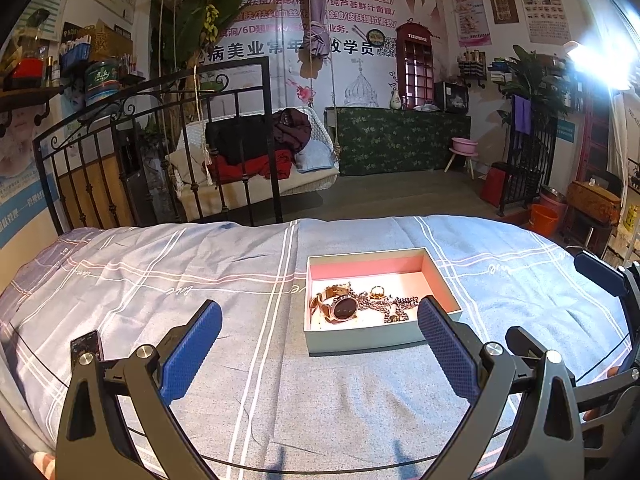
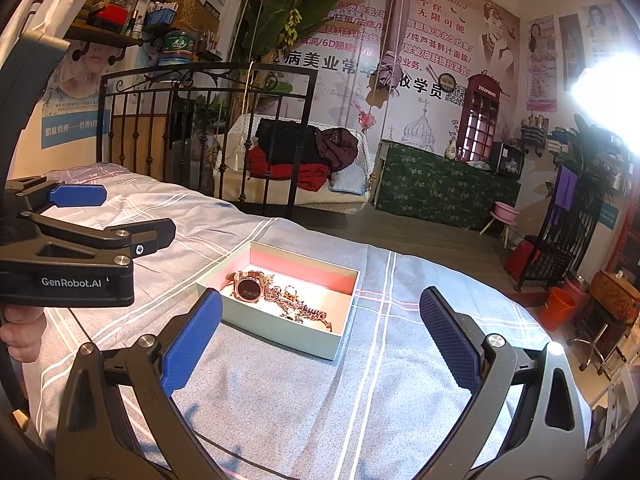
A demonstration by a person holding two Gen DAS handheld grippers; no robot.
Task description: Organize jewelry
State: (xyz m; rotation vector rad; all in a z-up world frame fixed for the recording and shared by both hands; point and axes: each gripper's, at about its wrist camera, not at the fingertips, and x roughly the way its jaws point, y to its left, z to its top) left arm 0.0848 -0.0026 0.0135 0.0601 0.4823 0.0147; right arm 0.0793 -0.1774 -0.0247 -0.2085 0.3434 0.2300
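An open box [image 1: 360, 342] with a pink inside sits on the blue plaid bedspread [image 1: 160, 272]. In it lie a rose-gold watch [image 1: 342, 306], a gold ring [image 1: 377, 291] and a tangled chain [image 1: 394, 306]. The box [image 2: 280, 334], watch [image 2: 249, 288], ring [image 2: 291, 291] and chain [image 2: 308, 312] also show in the right wrist view. My left gripper [image 1: 320, 344] is open and empty, just short of the box. My right gripper [image 2: 320, 336] is open and empty, near the box's front side. The left gripper also shows at the left of the right wrist view [image 2: 80, 216].
A black iron bed frame [image 1: 160, 128] stands at the bed's far edge. Beyond it are a hanging swing seat with clothes [image 1: 260, 152], a green-covered counter [image 1: 400, 140] and an orange bucket [image 1: 542, 220] on the floor.
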